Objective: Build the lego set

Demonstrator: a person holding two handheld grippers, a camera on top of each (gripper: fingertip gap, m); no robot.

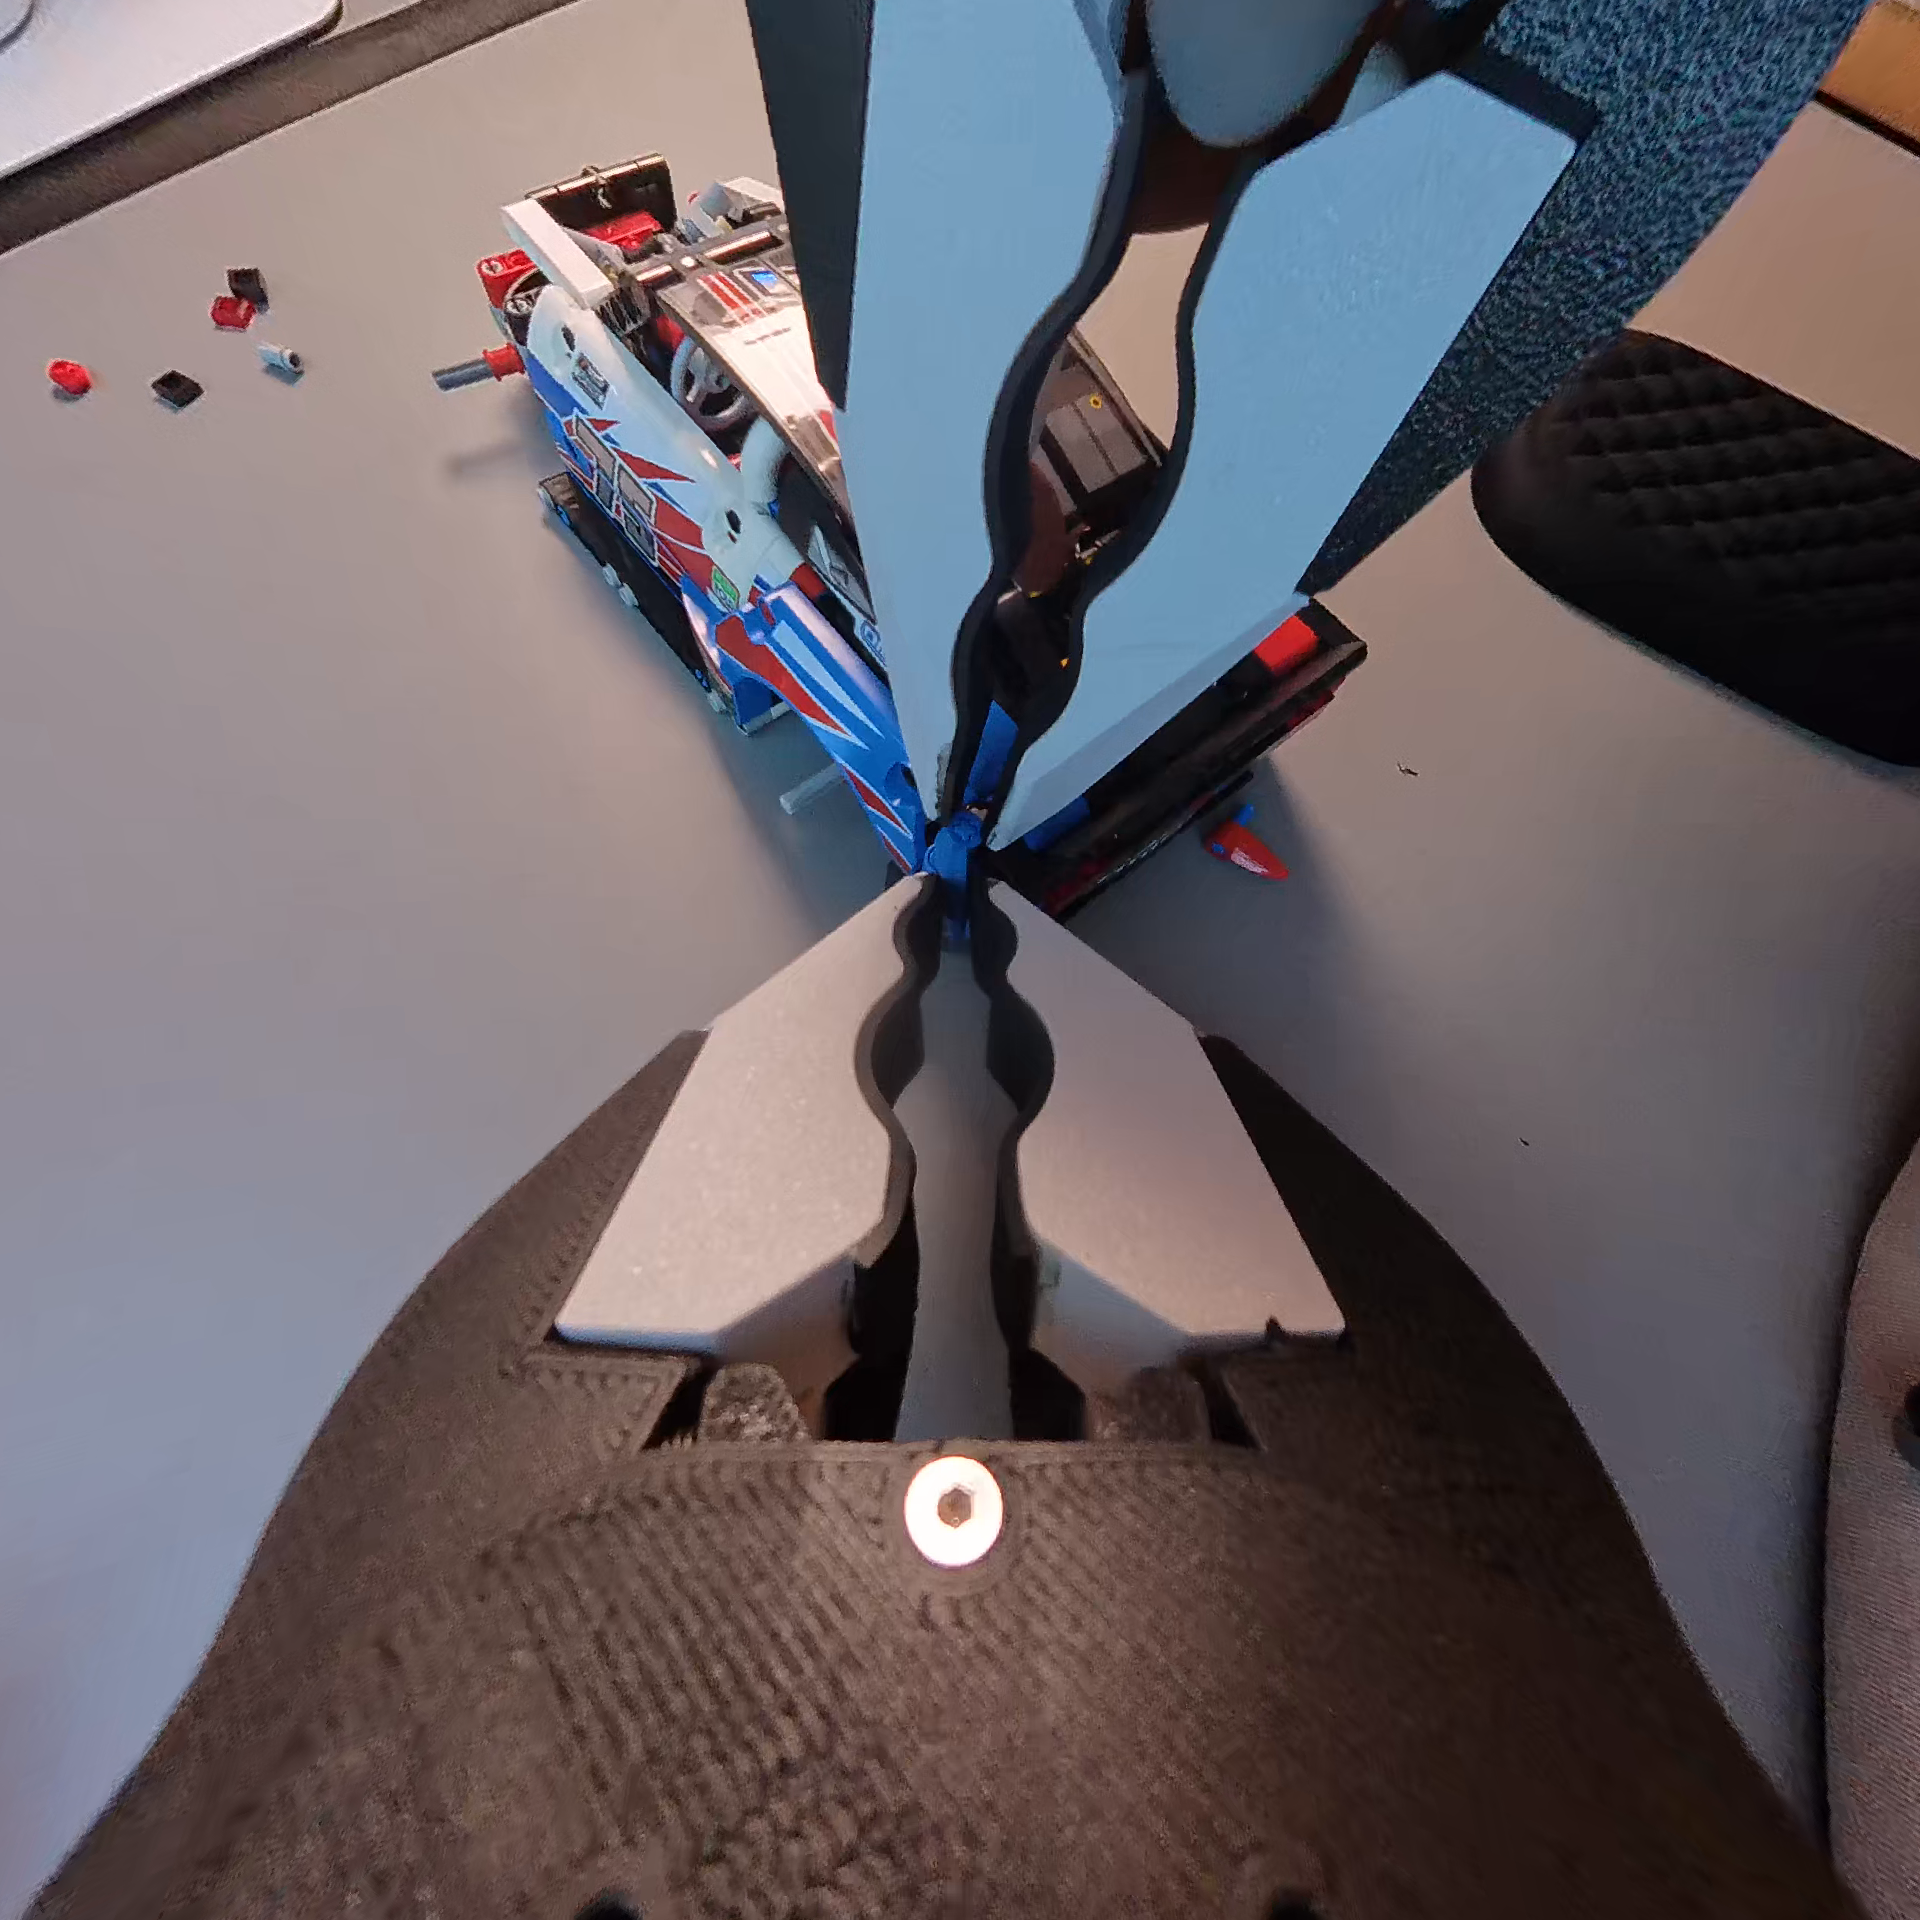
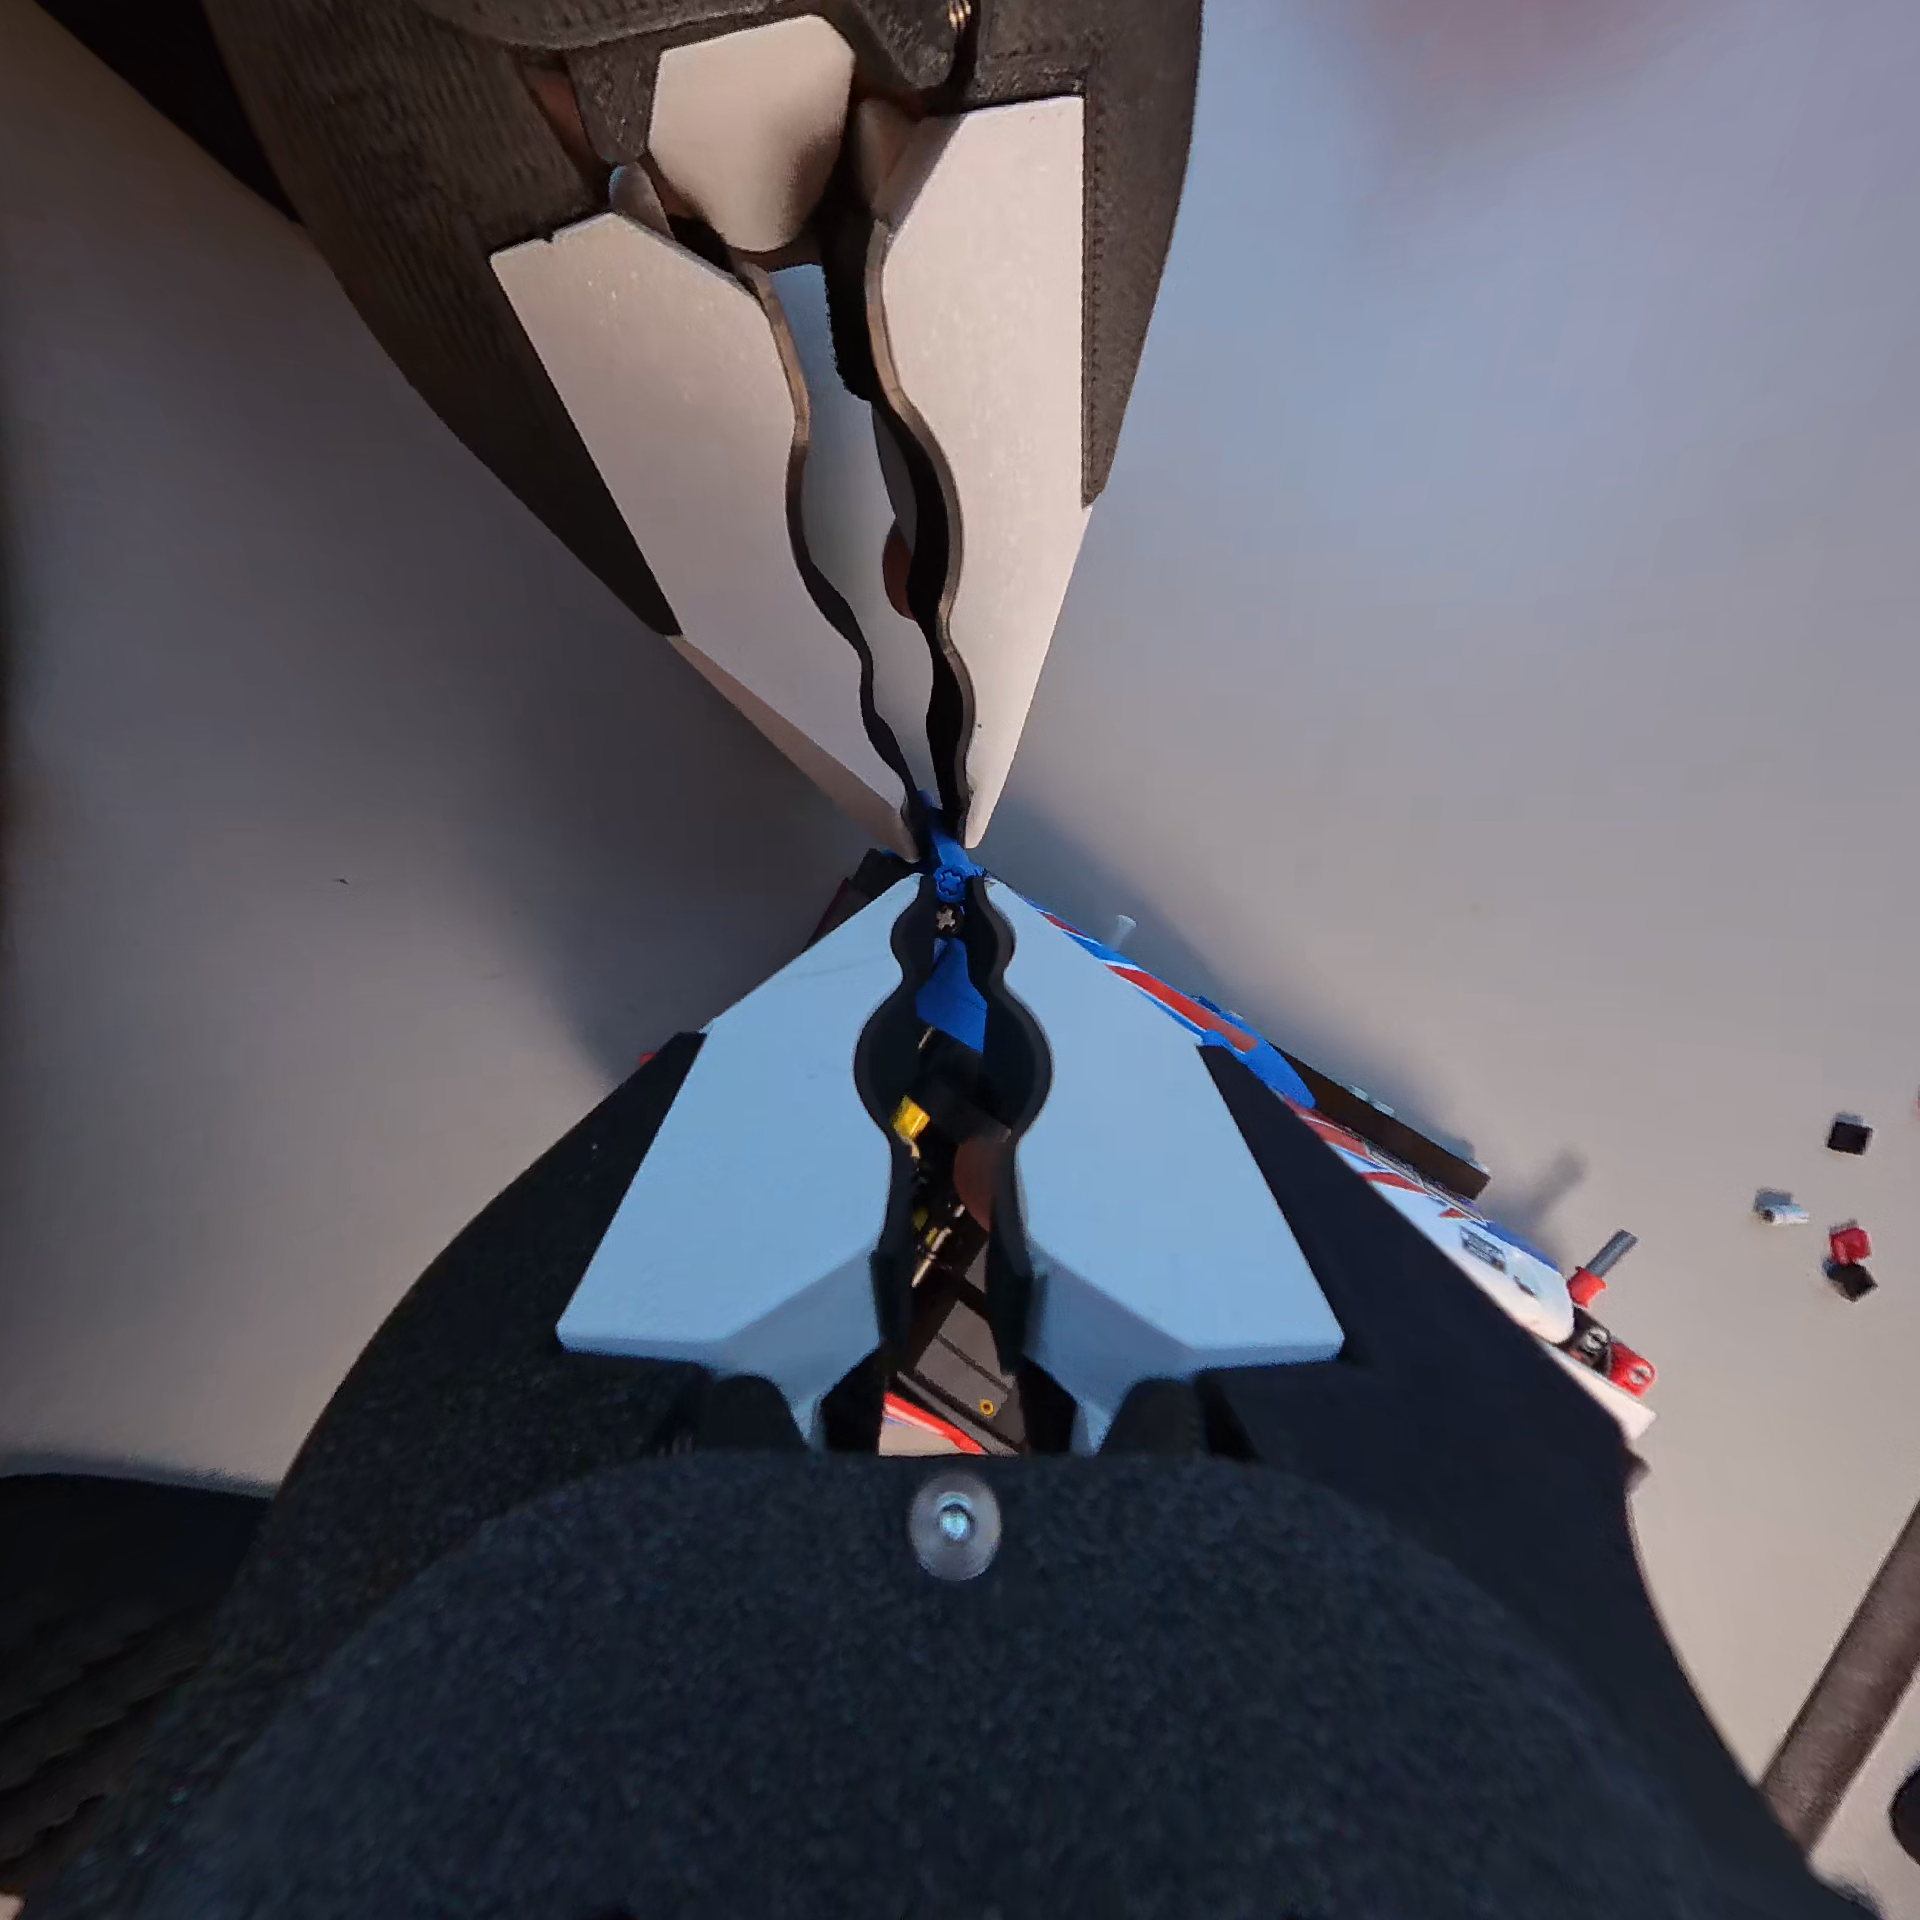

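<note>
A small blue Lego connector [image 1: 954,844] is held between both grippers, tip to tip. My left gripper [image 1: 956,891] is shut on its near end. My right gripper [image 1: 961,816] comes from above and is shut on its other end. In the right wrist view the right gripper [image 2: 948,891] pinches the blue connector [image 2: 951,864], which shows a cross-shaped hole, and the left gripper [image 2: 940,821] meets it from above. The blue, white and red Lego race car [image 1: 665,468] lies on the grey table just behind and under the tips. It also shows in the right wrist view [image 2: 1403,1174].
Several small loose red, black and grey pieces [image 1: 177,343] lie on the table left of the car, and show in the right wrist view [image 2: 1844,1236]. A red and blue piece [image 1: 1247,850] lies right of the car. A black textured pad [image 1: 1714,540] sits at the right. A grey flat device [image 1: 135,62] is at the far left. The grey flat device [image 1: 135,62] lies around 35 cm away from my right fingertips.
</note>
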